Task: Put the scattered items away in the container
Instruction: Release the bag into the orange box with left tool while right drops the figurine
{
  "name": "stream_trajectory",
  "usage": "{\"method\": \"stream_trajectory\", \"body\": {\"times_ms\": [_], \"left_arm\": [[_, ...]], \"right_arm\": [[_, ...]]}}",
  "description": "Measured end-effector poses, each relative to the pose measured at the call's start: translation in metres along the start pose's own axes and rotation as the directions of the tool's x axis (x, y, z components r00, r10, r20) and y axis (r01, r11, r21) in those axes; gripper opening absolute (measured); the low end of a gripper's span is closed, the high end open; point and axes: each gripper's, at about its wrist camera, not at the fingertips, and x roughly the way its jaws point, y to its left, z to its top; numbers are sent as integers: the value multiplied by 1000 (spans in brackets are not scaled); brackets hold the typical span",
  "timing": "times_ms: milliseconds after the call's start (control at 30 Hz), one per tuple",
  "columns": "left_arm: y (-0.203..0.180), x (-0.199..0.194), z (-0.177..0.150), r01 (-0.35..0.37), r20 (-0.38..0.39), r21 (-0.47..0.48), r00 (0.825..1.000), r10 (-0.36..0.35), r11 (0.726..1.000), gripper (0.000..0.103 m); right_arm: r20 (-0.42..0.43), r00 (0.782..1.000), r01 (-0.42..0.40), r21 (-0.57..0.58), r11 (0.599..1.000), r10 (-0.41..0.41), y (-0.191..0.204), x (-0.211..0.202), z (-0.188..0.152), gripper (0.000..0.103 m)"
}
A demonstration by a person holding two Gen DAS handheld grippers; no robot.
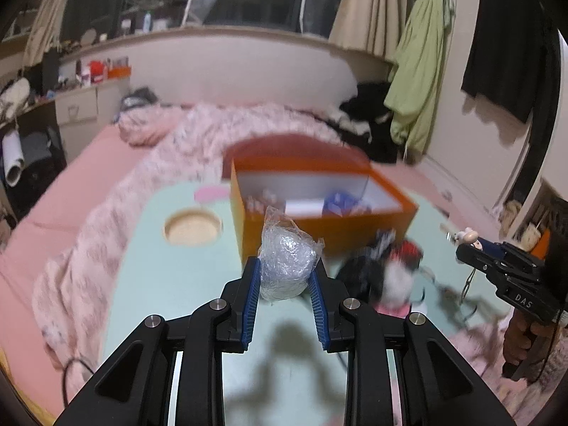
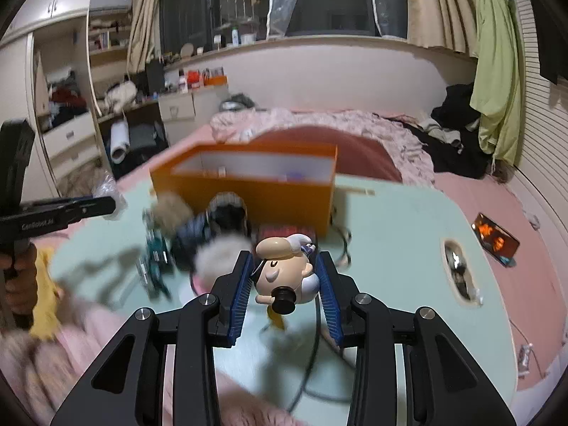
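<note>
Seen from the left wrist view: far left, a pink bed point(image 1: 60, 209) with a rumpled pink blanket point(image 1: 117, 220) along the edge of the pale green surface point(image 1: 184, 284). On this surface, a round wooden recess point(image 1: 191, 229), and beside it to the right an open orange box point(image 1: 319, 206), with small blurred things inside. In the middle, lifted clear above the surface, the left claw point(image 1: 284, 277), blue pads clamped on a crumpled clear plastic bag point(image 1: 287, 266); bag top standing out above the fingertips, in front of the orange wall of the box. Right of it, a blurred heap of scattered items point(image 1: 387, 277), black, white and red, lying on the surface just before the box. At the far right edge, the right claw point(image 1: 465, 239), carrying a small figurine point(image 1: 470, 236). From the right wrist view: at the far left, the left claw point(image 2: 106, 204) seen from the side, with the plastic bag point(image 2: 106, 188) at its tip. Further right, fluffy and dark scattered things point(image 2: 198, 234), too blurred to name, between the claw and the box point(image 2: 248, 191). In the centre, the right claw point(image 2: 284, 277) closed on a cartoon figurine point(image 2: 284, 273) with beige head and white body, held lying on its side above the surface point(image 2: 390, 248). To the right, an oval opening point(image 2: 458, 269) in the surface, then a phone point(image 2: 495, 239) with lit screen on the pink bed point(image 2: 514, 213).
</note>
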Motion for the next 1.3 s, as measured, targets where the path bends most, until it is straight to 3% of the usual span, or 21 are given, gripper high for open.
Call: {"method": "stream_trajectory", "body": {"times_ms": [167,267,400,500,600,700,767,867,933,1000,1133,1300], "left_arm": [[-3,17,41,40,17,2,999,-40,999,26],[-9,46,66,56,-15,-1,998,-56,998,26],[-13,96,86,56,-92,-26,994,-59,998,26],[-11,134,90,-8,-155,-31,988,3,999,26],[-8,159,86,-26,-208,-49,978,15,998,27],[-1,167,80,-26,-237,-97,972,2,995,37],[3,157,76,1,-215,-126,976,-28,992,56],[0,134,71,20,-167,-111,985,-38,994,70],[-1,118,66,8,-146,-82,989,-20,997,73],[-3,102,57,5,-136,-58,991,-13,998,78],[-5,70,22,-1,-157,-16,988,-2,1000,85],[-2,43,-28,-57,-189,-3,980,56,998,86]], "right_arm": [[80,995,-58,26,998,55,1,4,52,38],[113,992,-60,22,998,57,5,20,84,38],[49,995,-95,107,990,90,-1,67,118,38],[-37,997,-56,143,988,62,-3,112,129,38],[-109,994,-8,149,989,25,-5,149,128,38],[-175,985,18,184,983,14,-14,176,123,38],[-205,979,50,203,978,-7,-20,183,116,38],[-170,985,58,197,979,-24,-22,169,109,45],[-126,991,71,172,982,-50,-18,151,106,65],[-75,995,72,154,985,-61,-13,131,103,71],[-50,999,20,120,993,-14,-5,92,85,72],[-106,994,32,57,998,-26,-3,52,42,72]]}}
